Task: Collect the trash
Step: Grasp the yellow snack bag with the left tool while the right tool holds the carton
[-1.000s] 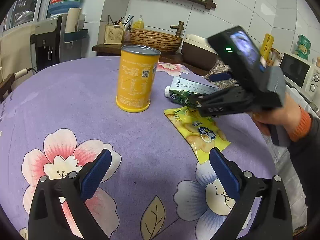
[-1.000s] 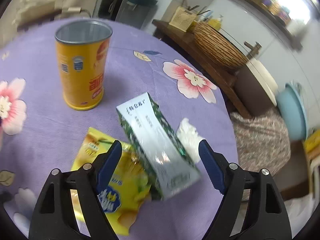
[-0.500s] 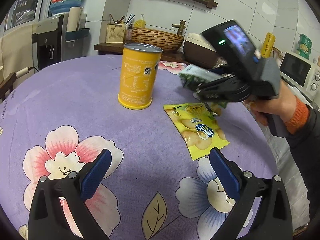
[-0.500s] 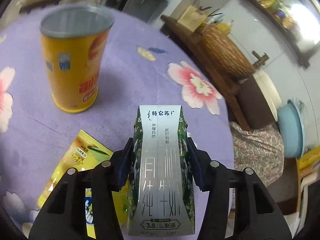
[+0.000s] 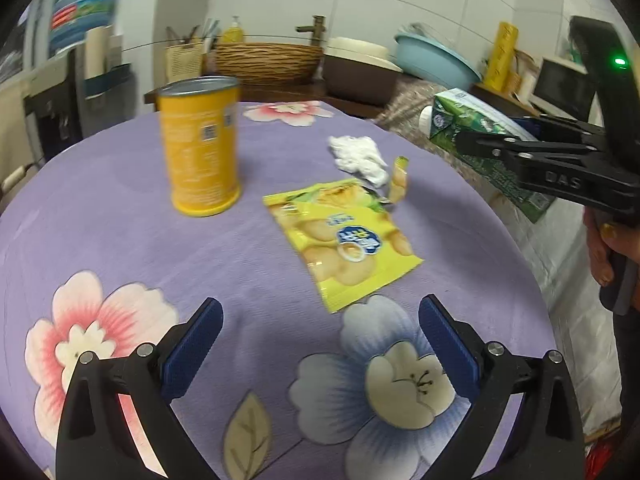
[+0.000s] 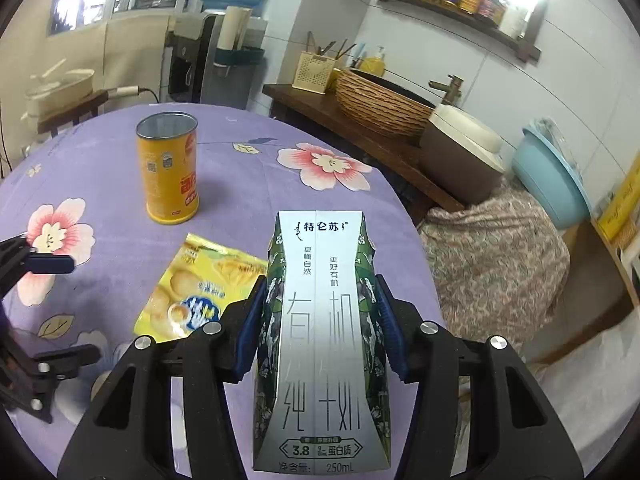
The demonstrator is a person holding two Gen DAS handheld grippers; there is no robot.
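Note:
My right gripper (image 6: 318, 316) is shut on a green and white milk carton (image 6: 320, 340) and holds it above the table's right edge; the carton also shows in the left wrist view (image 5: 476, 136). My left gripper (image 5: 320, 336) is open and empty, low over the purple flowered tablecloth (image 5: 120, 240). On the cloth lie a yellow snack bag (image 5: 344, 236), a crumpled white tissue (image 5: 358, 154) and a small torn yellow wrapper strip (image 5: 399, 178). A tall yellow can (image 5: 200, 144) stands upright with its top open (image 6: 167, 126).
The round table's edge (image 5: 516, 240) curves close on the right. Behind it a wooden counter carries a woven basket (image 6: 380, 100), a brown cooker (image 6: 460, 148) and a blue basin (image 6: 552, 176). A water dispenser (image 6: 208, 56) stands at the back left.
My right gripper closed on the milk carton, lifted it off the table and carried it right, uncovering the tissue and wrapper strip. The left gripper shifted a little but stays open.

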